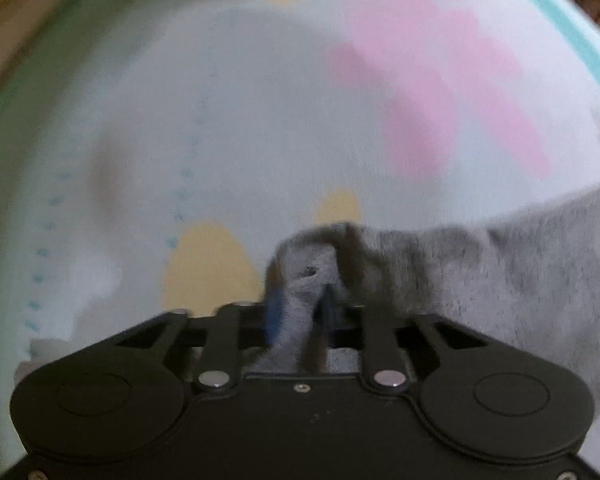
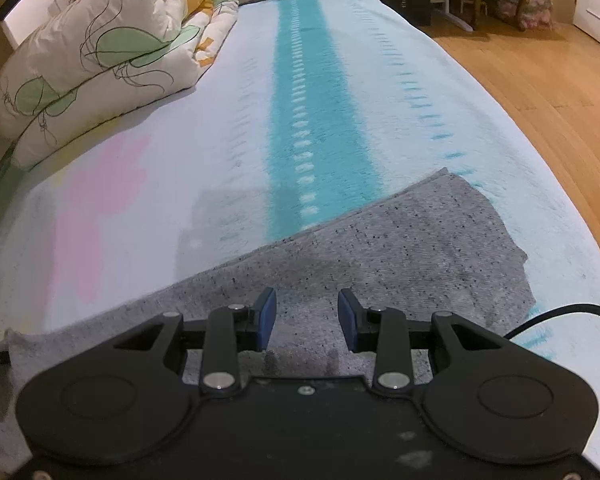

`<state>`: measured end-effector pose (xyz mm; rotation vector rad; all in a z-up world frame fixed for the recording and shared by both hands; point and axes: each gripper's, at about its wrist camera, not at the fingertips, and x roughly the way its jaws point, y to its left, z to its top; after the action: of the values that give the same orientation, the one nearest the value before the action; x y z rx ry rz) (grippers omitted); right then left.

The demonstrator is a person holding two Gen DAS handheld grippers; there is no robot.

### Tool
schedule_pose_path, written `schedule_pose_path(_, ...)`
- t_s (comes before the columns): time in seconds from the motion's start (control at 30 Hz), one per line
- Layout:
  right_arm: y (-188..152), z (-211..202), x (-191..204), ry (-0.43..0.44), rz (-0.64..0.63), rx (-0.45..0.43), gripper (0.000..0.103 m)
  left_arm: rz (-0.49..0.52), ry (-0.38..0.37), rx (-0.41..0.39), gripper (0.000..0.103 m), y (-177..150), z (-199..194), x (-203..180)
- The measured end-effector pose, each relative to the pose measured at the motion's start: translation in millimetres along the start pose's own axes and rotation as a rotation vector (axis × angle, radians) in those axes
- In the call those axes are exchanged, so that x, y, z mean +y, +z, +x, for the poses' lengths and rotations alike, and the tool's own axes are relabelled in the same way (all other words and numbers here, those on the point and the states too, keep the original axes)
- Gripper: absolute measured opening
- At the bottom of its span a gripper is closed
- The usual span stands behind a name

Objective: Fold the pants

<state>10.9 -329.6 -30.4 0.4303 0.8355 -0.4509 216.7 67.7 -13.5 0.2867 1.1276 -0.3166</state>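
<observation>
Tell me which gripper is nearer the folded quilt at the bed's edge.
Right. The right gripper hangs open over the grey pants, the folded quilt ahead to its left. The left gripper pinches the pants; no quilt in its view.

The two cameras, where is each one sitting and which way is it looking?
Left wrist: on the left gripper, looking along its fingers at bunched grey pants it is shut on, over the blanket.
Right wrist: on the right gripper, open above flat pants, looking down the bed toward a quilt.
Both show pants and blanket.
</observation>
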Motion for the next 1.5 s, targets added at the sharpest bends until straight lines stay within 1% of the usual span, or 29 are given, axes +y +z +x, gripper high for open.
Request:
schedule_pose_path(0.03, -1, 2, 1, -0.004, -0.005, 0.0, 0.036, -0.005, 0.002, -0.077, 0.015, -8, -11, 3)
schedule_pose_path(0.07, -2, 4, 1, -0.009, -0.01, -0.001, 0.036, -0.02, -0.007, -0.174, 0.014, -17, -24, 8)
schedule_pose_path(0.1, -3, 7, 1, -0.014, -0.014, -0.001, 0.036, -0.039, -0.025, -0.248, 0.006, -27, -34, 15)
schedule_pose_path(0.13, -4, 9, 1, -0.017, -0.019, 0.002, 0.036, -0.071, -0.036, -0.264, 0.006, -33, -37, 23)
schedule_pose_path(0.17, -5, 12, 1, -0.021, -0.022, 0.007, 0.036, -0.105, -0.044, -0.222, 0.006, -35, -33, 31)
schedule_pose_path(0.2, -6, 15, 1, -0.023, -0.023, 0.015, 0.036, -0.13, -0.038, -0.156, 0.006, -36, -24, 38)
schedule_pose_path(0.23, -6, 18, 1, -0.023, -0.024, 0.025, 0.036, -0.137, -0.018, -0.1, 0.006, -38, -14, 42)
schedule_pose_path(0.27, -5, 20, 2, -0.025, -0.023, 0.033, 0.036, -0.133, -0.008, -0.072, 0.007, -39, -9, 43)
schedule_pose_path(0.37, -2, 22, 3, -0.024, -0.04, 0.03, 0.036, -0.13, 0.033, -0.026, 0.013, -37, -8, 36)
schedule_pose_path(0.43, -1, 28, 0, -0.028, -0.066, 0.051, 0.037, -0.131, 0.069, -0.031, 0.019, -32, -16, 31)
schedule_pose_path(0.5, 1, 36, -10, -0.067, -0.053, 0.062, 0.037, -0.148, 0.094, -0.066, 0.019, -22, -31, 23)
schedule_pose_path(0.53, 2, 40, -18, -0.093, -0.045, 0.065, 0.037, -0.163, 0.099, -0.091, 0.022, -19, -42, 21)
schedule_pose_path(0.57, 2, 44, -27, -0.117, -0.037, 0.072, 0.035, -0.18, 0.099, -0.104, 0.027, -13, -50, 20)
schedule_pose_path(0.6, 3, 48, -37, -0.143, -0.024, 0.08, 0.03, -0.196, 0.101, -0.11, 0.036, -11, -56, 18)
schedule_pose_path(0.63, 4, 50, -47, -0.149, -0.011, 0.082, 0.025, -0.212, 0.094, -0.117, 0.04, -9, -65, 12)
schedule_pose_path(0.67, 5, 49, -58, -0.134, 0.006, 0.08, 0.015, -0.216, 0.08, -0.124, 0.04, -9, -70, 6)
schedule_pose_path(0.7, 6, 48, -64, -0.119, 0.024, 0.082, 0.013, -0.215, 0.063, -0.129, 0.04, -5, -73, -3)
schedule_pose_path(0.77, 10, 40, -75, -0.108, 0.05, 0.071, 0.014, -0.193, 0.04, -0.131, 0.04, -5, -78, -20)
schedule_pose_path(0.83, 11, 27, -85, -0.092, 0.062, 0.031, 0.021, -0.157, 0.028, -0.131, 0.04, 1, -78, -41)
schedule_pose_path(0.87, 12, 20, -91, -0.088, 0.082, 0.013, 0.037, -0.142, 0.015, -0.133, 0.04, 2, -78, -51)
schedule_pose_path(0.9, 13, 13, -98, -0.086, 0.107, -0.004, 0.047, -0.124, -0.002, -0.137, 0.041, 1, -79, -63)
schedule_pose_path(0.97, 12, 1, -114, -0.077, 0.152, -0.021, 0.048, -0.082, -0.033, -0.137, 0.043, 1, -79, -85)
schedule_pose_path(1.03, 10, -9, -134, -0.055, 0.197, -0.014, 0.048, -0.031, -0.059, -0.14, 0.044, 3, -75, -108)
schedule_pose_path(1.13, 7, -18, -157, -0.022, 0.253, 0.006, 0.05, 0.04, -0.063, -0.156, 0.044, 4, -74, -141)
schedule_pose_path(1.2, 3, -20, -167, 0.024, 0.274, 0.017, 0.057, 0.073, -0.079, -0.156, 0.044, 3, -72, -162)
schedule_pose_path(1.27, -2, -11, -175, 0.085, 0.311, 0.046, 0.059, 0.078, -0.094, -0.147, 0.044, 3, -68, -179)
schedule_pose_path(1.37, -14, 4, -187, 0.141, 0.397, 0.073, 0.059, 0.067, -0.113, -0.125, 0.044, 3, -64, -195)
schedule_pose_path(1.43, -22, 16, -191, 0.193, 0.434, 0.074, 0.059, 0.051, -0.126, -0.11, 0.044, 2, -62, -203)
schedule_pose_path(1.5, -26, 22, -190, 0.237, 0.438, 0.052, 0.061, 0.04, -0.137, -0.096, 0.044, -1, -61, -209)
